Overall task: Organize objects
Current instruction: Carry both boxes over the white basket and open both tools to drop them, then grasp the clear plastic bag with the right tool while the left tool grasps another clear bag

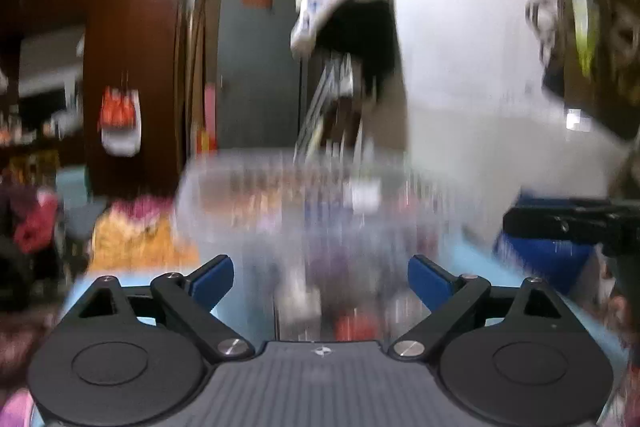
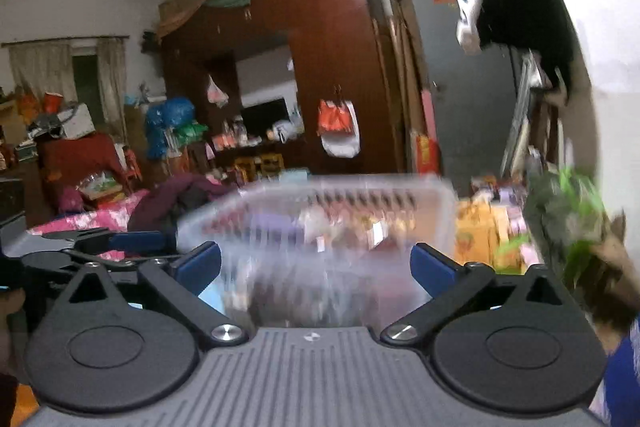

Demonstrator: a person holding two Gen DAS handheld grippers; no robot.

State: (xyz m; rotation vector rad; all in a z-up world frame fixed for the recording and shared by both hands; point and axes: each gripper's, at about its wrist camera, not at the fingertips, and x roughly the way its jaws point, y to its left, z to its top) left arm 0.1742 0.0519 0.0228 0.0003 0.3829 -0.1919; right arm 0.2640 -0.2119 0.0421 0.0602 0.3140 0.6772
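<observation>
Both jaws wide, nothing held.
My left gripper (image 1: 321,277) and right gripper (image 2: 316,267) gape; blurred clear bin (image 2: 320,219) at twelve o'clock.

**A pale blue surface under a clear bin**

A pale blue tabletop (image 1: 240,307) shows through motion blur near the camera. A clear plastic bin (image 1: 304,211) filled with small packets stands on it, seemingly, though the blur hides the contact. To the right, a dark blue container (image 1: 548,259) sits at the table's edge.
</observation>
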